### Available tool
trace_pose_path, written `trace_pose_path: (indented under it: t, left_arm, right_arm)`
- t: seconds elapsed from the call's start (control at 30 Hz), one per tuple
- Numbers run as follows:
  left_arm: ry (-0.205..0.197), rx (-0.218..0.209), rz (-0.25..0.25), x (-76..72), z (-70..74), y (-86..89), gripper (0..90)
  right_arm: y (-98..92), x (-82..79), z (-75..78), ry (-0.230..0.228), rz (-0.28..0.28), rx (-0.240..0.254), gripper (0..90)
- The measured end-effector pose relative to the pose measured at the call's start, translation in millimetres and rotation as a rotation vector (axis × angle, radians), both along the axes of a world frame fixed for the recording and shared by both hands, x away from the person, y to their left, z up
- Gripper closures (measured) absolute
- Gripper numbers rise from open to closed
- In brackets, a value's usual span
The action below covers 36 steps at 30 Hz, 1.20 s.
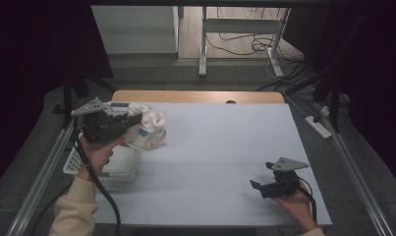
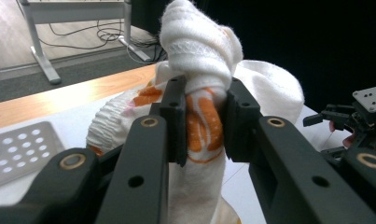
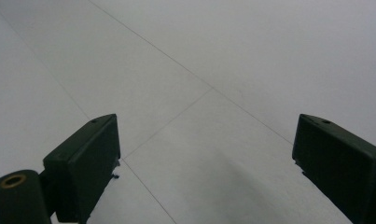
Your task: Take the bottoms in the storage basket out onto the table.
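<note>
The white table (image 1: 220, 147) is the stage, with the white perforated basket (image 1: 118, 169) sitting at its left edge. Just above and beyond that basket, the left gripper (image 1: 136, 122) has its jaws pinching a bunched white garment with orange print (image 2: 202, 119), held clear in the air. Looks like the carry step, and next it needs setting down and letting go. Well right of the basket, the right gripper (image 1: 257, 186) rests spread wide, holding nothing.

The left gripper (image 1: 131, 115) holds a bundled cloth (image 1: 149, 129) above the desk (image 1: 225, 147) at its left side, over the far end of a perforated basket (image 1: 112, 169) at the desk's left edge, while the right gripper (image 1: 262, 184) sits well apart near the front right corner.
</note>
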<state>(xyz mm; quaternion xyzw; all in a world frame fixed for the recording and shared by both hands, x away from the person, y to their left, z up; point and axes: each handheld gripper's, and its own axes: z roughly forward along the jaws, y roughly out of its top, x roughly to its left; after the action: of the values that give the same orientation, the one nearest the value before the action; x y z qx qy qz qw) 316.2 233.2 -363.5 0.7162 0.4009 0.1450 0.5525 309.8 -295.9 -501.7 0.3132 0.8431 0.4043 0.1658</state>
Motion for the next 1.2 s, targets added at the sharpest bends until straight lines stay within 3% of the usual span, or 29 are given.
trace_pose_path:
  t: [0.37,0.63,1.2]
  left_arm:
    - [-0.004,-0.020,-0.030,3.8,4.1,-8.5,73.4]
    - [-0.003,-0.001,-0.039,8.8,6.2,-16.8,73.3]
    - [0.020,-0.002,-0.062,22.4,2.0,-35.0,73.3]
  right_arm:
    - [1.0,0.1,-0.8,-0.004,-0.012,-0.010,7.7]
    - [1.3,0.7,-1.5,0.000,-0.007,-0.011,7.7]
    - [1.5,0.7,-1.8,0.001,-0.008,-0.014,7.7]
